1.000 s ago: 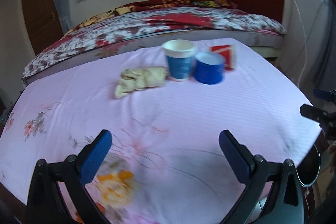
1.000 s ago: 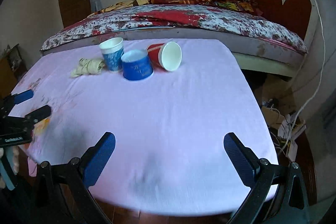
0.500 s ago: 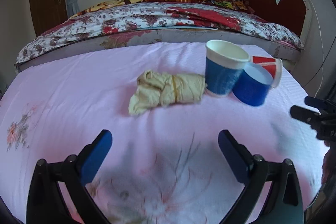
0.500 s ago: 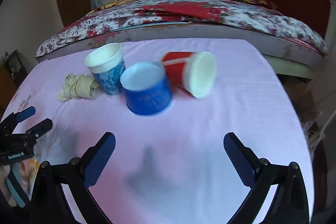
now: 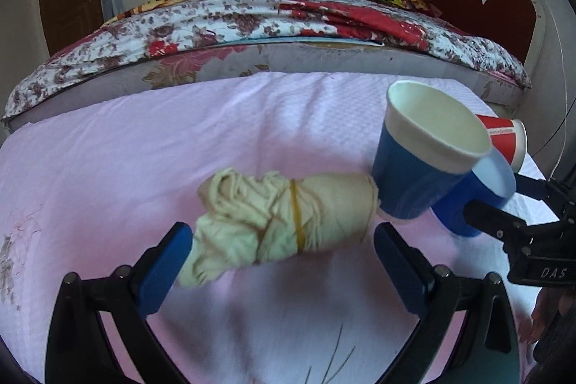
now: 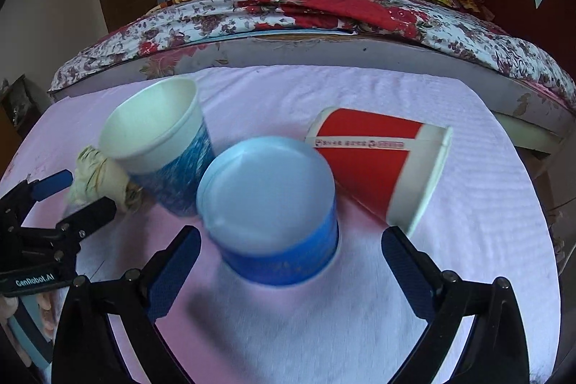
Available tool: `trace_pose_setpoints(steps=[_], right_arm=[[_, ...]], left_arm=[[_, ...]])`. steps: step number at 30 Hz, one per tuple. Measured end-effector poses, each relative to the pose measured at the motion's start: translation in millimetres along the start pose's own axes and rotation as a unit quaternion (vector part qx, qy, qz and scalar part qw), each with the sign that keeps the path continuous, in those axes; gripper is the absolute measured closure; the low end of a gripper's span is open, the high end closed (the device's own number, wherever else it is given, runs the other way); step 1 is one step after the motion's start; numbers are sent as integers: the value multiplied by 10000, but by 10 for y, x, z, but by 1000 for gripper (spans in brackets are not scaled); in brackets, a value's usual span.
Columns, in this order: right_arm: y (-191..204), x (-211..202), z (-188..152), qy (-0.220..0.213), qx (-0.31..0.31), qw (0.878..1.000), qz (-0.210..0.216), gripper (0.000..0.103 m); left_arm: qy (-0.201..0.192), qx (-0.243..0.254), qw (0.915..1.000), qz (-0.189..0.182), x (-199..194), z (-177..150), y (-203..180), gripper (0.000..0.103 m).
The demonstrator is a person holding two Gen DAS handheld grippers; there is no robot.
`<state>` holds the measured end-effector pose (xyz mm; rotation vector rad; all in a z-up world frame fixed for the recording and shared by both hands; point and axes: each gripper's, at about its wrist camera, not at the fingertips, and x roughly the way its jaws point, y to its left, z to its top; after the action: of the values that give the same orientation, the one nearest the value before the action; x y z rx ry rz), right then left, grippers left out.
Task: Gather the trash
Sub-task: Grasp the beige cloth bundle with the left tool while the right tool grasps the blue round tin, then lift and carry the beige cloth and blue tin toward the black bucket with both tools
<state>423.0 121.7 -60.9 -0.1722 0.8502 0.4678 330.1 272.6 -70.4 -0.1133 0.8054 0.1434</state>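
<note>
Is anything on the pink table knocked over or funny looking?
Yes. The red cup lies tipped on its side, and the blue cup in front of it stands upside down. Only the blue-and-white cup is upright. Nothing looks spilled.

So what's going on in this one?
A person is clearing trash off a pink-covered table with two handheld grippers. The open left gripper straddles a rubber-banded cloth bundle; the open right gripper lines up on an upside-down blue cup. Nothing is held yet.
</note>
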Motion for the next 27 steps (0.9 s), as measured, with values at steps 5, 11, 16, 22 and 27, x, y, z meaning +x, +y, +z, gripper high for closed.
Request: trace_pose_setpoints(steps=[5, 11, 16, 22, 27], right_arm=[[-10, 88, 63, 17, -19, 10000, 14, 3], [24, 175, 70, 75, -78, 9999, 82, 12], [96, 163, 67, 114, -126, 9997, 176, 22], [184, -5, -56, 2, -286, 9994, 201, 22], [159, -172, -144, -74, -214, 9995, 217, 22]], left_arm=[[150, -127, 9998, -61, 147, 87, 23, 2], [435, -349, 9982, -238, 299, 122, 119, 18], [321, -409, 9979, -386, 238, 99, 169, 39], [29, -161, 9994, -307, -24, -41, 163, 48], [-72, -77, 9994, -334, -214, -155, 159, 48]])
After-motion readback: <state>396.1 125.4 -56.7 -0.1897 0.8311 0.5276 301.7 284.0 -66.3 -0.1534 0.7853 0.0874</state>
